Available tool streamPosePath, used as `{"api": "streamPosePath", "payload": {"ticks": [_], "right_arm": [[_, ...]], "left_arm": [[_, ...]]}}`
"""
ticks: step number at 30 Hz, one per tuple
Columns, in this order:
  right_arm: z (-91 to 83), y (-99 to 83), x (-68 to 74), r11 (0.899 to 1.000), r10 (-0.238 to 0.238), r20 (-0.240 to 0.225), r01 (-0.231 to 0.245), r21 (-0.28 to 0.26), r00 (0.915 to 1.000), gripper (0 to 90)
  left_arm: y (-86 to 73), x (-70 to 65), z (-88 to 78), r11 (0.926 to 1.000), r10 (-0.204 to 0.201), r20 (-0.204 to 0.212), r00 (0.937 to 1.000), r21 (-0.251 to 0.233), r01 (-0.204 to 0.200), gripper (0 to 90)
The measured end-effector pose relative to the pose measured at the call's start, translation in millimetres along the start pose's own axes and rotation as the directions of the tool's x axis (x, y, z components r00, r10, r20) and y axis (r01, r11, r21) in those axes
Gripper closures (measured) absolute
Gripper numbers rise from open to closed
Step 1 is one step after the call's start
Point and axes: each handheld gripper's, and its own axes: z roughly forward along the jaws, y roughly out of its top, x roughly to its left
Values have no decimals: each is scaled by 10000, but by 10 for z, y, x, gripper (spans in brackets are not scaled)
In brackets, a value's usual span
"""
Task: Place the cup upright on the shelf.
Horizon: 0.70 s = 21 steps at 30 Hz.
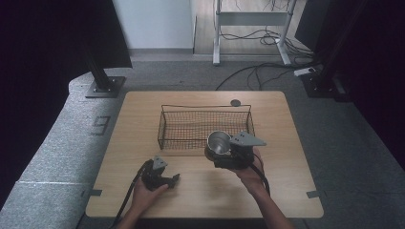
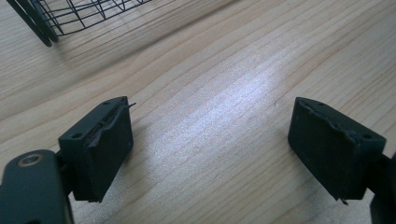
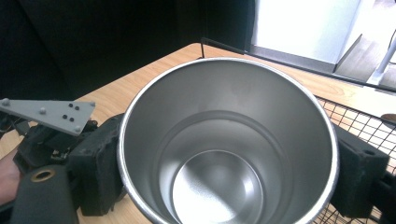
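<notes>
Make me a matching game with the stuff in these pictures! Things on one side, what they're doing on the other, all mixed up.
Things:
1. steel cup
2. wire basket
3. left gripper
4. right gripper

States:
A. open, nothing between its jaws, low over the bare table
B. shut on something shiny, at the basket's near right corner
C. black mesh, standing in the middle of the table
D. empty inside, squeezed on both sides by black pads

Pairs: 1-D, 2-C, 3-A, 4-B
</notes>
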Motion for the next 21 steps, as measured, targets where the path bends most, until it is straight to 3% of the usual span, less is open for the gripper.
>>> {"api": "streamPosePath", "payload": {"ticks": [21], "right_arm": [[142,80,-86,9995,307,69,-308,74,9995,144]], "left_arm": [[0,-1,0,10000,9,-7,10000,-3,-9,139]]}}
